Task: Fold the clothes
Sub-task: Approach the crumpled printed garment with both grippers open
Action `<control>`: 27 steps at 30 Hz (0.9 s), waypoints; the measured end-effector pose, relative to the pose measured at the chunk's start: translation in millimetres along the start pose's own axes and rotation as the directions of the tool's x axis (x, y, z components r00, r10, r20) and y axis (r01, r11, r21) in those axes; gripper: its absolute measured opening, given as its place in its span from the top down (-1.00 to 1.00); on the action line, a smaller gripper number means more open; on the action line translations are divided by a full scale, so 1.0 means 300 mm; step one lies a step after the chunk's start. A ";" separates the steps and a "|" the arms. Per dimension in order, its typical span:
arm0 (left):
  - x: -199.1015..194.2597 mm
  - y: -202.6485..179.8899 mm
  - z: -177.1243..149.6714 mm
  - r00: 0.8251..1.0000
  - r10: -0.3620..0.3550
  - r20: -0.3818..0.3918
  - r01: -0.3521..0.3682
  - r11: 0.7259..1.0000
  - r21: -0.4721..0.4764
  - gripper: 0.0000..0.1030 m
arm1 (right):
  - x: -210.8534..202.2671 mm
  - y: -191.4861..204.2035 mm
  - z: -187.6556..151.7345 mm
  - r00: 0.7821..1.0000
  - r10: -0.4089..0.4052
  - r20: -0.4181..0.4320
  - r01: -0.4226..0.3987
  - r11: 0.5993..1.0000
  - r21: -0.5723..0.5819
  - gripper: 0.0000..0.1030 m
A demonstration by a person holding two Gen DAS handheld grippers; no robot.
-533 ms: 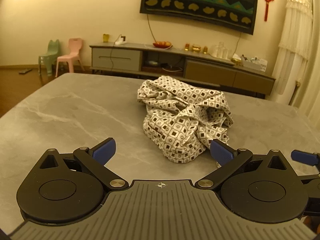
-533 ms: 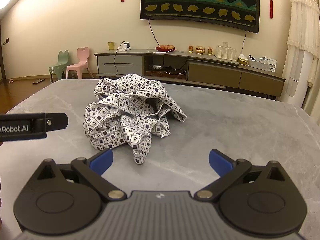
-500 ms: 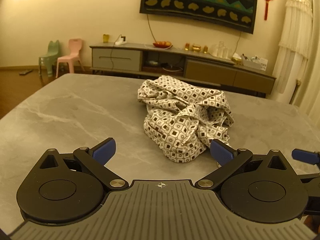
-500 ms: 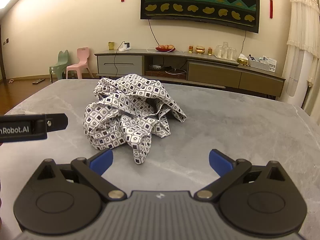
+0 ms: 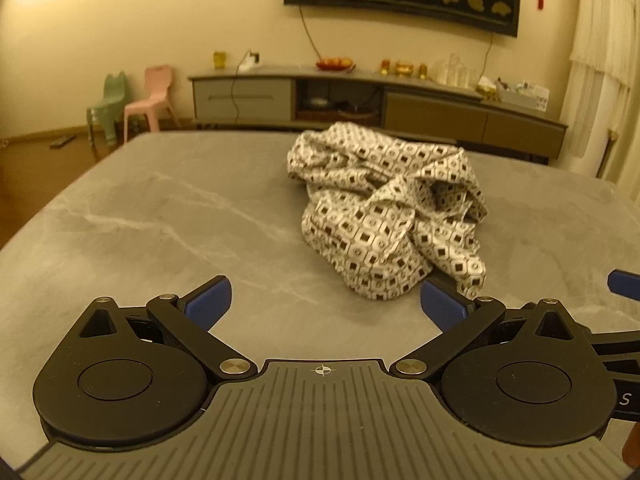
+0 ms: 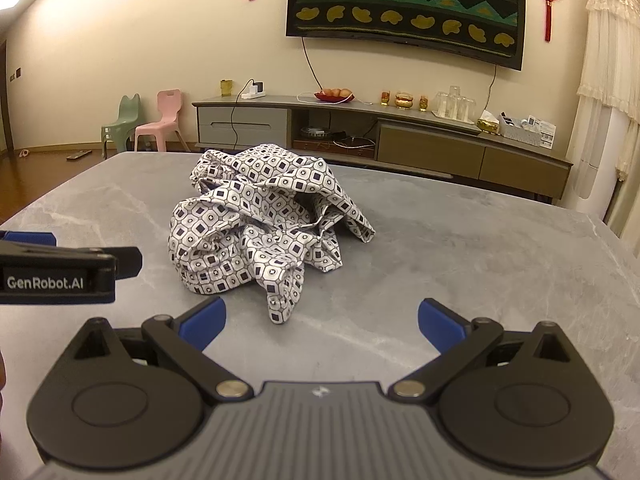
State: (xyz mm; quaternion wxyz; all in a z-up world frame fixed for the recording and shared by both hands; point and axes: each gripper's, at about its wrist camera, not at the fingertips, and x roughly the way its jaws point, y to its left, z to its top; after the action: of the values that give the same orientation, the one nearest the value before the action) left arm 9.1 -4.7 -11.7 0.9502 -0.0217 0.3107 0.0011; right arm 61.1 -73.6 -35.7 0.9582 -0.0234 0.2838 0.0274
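Spread wide and empty, both: left gripper (image 5: 325,304) and right gripper (image 6: 322,320), blue pads clear of cloth. Crumpled patterned garment (image 6: 264,224) heaped mid-table (image 6: 480,248), just ahead of both. Long axis perhaps running away toward the cabinet (image 6: 420,136); too bunched for certainty.

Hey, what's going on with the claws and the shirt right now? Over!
Left gripper open, right gripper open, both empty. Patterned garment crumpled on grey table. Nothing blocking.

Garment (image 6: 264,224) lies on table (image 6: 480,248), cabinet (image 6: 400,140) behind it.
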 end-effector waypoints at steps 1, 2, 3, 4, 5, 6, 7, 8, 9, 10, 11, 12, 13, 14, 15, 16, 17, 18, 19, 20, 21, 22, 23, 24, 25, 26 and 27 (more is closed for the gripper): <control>0.006 0.003 0.000 1.000 -0.007 -0.013 0.007 1.000 -0.003 -0.74 | 0.000 0.000 0.000 1.000 -0.001 -0.001 0.001 1.000 -0.004 -1.00; 0.006 0.011 -0.001 1.000 -0.015 -0.020 0.015 1.000 -0.013 -0.74 | -0.001 0.001 0.000 1.000 -0.003 -0.002 0.003 1.000 -0.007 -1.00; 0.008 0.017 -0.002 0.999 -0.026 -0.025 0.025 0.999 -0.026 -0.74 | -0.001 0.001 -0.001 1.000 -0.004 -0.002 0.004 1.000 -0.010 -1.00; 0.009 0.024 -0.003 0.999 -0.036 -0.030 0.035 0.999 -0.038 -0.74 | -0.002 0.001 -0.002 1.000 -0.005 -0.002 0.005 1.000 -0.013 -1.00; 0.009 0.026 -0.003 0.999 -0.036 -0.032 0.035 0.999 -0.038 -0.73 | -0.002 0.001 -0.002 1.000 -0.007 -0.001 0.007 1.000 -0.016 -1.00; 0.010 0.021 -0.005 0.999 -0.031 -0.030 0.030 0.999 -0.025 -0.72 | -0.002 0.001 -0.002 1.000 -0.008 0.001 0.008 1.000 -0.019 -1.00; 0.012 0.016 -0.007 0.999 -0.027 -0.029 0.026 1.000 -0.012 -0.63 | -0.004 0.001 -0.003 1.000 -0.008 0.004 0.009 1.000 -0.021 -1.00; 0.012 0.012 -0.009 0.999 -0.034 -0.029 0.034 0.999 -0.004 -0.48 | -0.006 0.001 -0.003 1.000 -0.005 0.004 0.006 1.000 -0.023 -1.00; 0.012 0.012 -0.012 0.998 -0.047 -0.033 0.047 0.999 -0.003 -0.38 | -0.007 0.001 -0.002 1.000 -0.002 0.005 0.002 1.000 -0.024 -1.00; 0.013 0.011 -0.015 0.998 -0.059 -0.037 0.059 0.998 -0.001 -0.05 | -0.009 0.001 -0.002 1.000 0.001 0.005 -0.001 1.000 -0.026 -1.00; 0.014 0.007 -0.018 0.997 -0.062 -0.041 0.063 0.998 0.007 0.27 | -0.011 0.003 -0.001 1.000 0.013 0.003 -0.013 1.000 -0.025 -0.97; 0.014 0.003 -0.020 0.997 -0.063 -0.044 0.064 0.998 0.014 0.41 | -0.013 0.000 0.001 1.000 0.031 -0.001 -0.031 0.999 -0.022 -0.70; 0.013 0.000 -0.022 0.997 -0.060 -0.045 0.060 0.998 0.019 0.73 | -0.015 -0.004 0.001 0.999 0.050 -0.007 -0.050 0.999 -0.017 -0.38; 0.011 -0.004 -0.023 0.997 -0.056 -0.045 0.057 0.998 0.024 0.99 | -0.016 -0.007 0.002 0.998 0.066 -0.016 -0.066 0.998 -0.009 -0.23; 0.010 -0.007 -0.024 0.998 -0.052 -0.045 0.054 0.998 0.029 1.00 | -0.016 -0.008 0.001 0.997 0.077 -0.023 -0.077 0.997 -0.007 0.02; 0.009 -0.010 -0.025 0.998 -0.051 -0.043 0.053 0.998 0.035 1.00 | -0.017 -0.009 0.000 0.996 0.088 -0.029 -0.088 0.996 -0.005 0.31; 0.006 -0.009 -0.025 0.998 -0.052 -0.038 0.054 0.998 0.035 1.00 | -0.017 -0.010 0.000 0.995 0.098 -0.035 -0.098 0.995 -0.002 0.45; 0.001 -0.010 -0.025 0.998 -0.049 -0.030 0.050 0.998 0.037 1.00 | -0.018 -0.011 -0.001 0.993 0.109 -0.041 -0.109 0.994 0.000 0.71; -0.003 -0.010 -0.025 0.999 -0.046 -0.022 0.047 0.998 0.040 1.00 | -0.019 -0.012 -0.002 0.992 0.119 -0.047 -0.119 0.993 0.002 0.97; -0.008 -0.011 -0.024 0.999 -0.046 -0.015 0.046 0.998 0.044 1.00 | -0.022 -0.011 -0.002 0.992 0.119 -0.045 -0.120 0.993 -0.005 0.99; -0.014 -0.010 -0.021 0.999 -0.045 -0.013 0.046 0.998 0.045 1.00 | -0.027 -0.009 -0.002 0.992 0.119 -0.042 -0.119 0.993 -0.012 0.99; -0.017 -0.011 -0.021 0.999 -0.045 -0.011 0.045 0.998 0.048 1.00 | -0.029 -0.008 0.001 0.992 0.120 -0.036 -0.121 0.993 -0.016 0.99; -0.019 -0.012 -0.021 0.999 -0.044 -0.009 0.045 0.998 0.050 1.00 | -0.036 -0.007 0.004 0.992 0.119 -0.028 -0.120 0.993 -0.019 0.99; -0.021 -0.013 -0.021 0.999 -0.044 -0.007 0.044 0.998 0.053 1.00 | -0.042 -0.007 0.009 0.993 0.118 -0.022 -0.118 0.993 -0.021 1.00; -0.022 -0.013 -0.021 0.999 -0.044 -0.007 0.044 0.998 0.054 1.00 | -0.042 -0.007 0.010 0.993 0.115 -0.022 -0.116 0.993 -0.021 1.00; -0.023 -0.013 -0.022 0.999 -0.042 -0.005 0.042 0.998 0.054 1.00 | -0.042 -0.008 0.011 0.993 0.112 -0.022 -0.113 0.993 -0.021 1.00; -0.026 -0.011 -0.021 0.999 -0.039 -0.002 0.039 0.998 0.054 1.00 | -0.041 -0.009 0.011 0.994 0.109 -0.022 -0.110 0.994 -0.022 1.00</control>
State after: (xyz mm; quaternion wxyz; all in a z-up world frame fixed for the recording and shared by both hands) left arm -1.0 -8.2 -12.1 0.9502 -0.0023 0.3106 -0.0260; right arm 52.7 -76.5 -26.0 0.9519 -0.0191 0.2944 0.0828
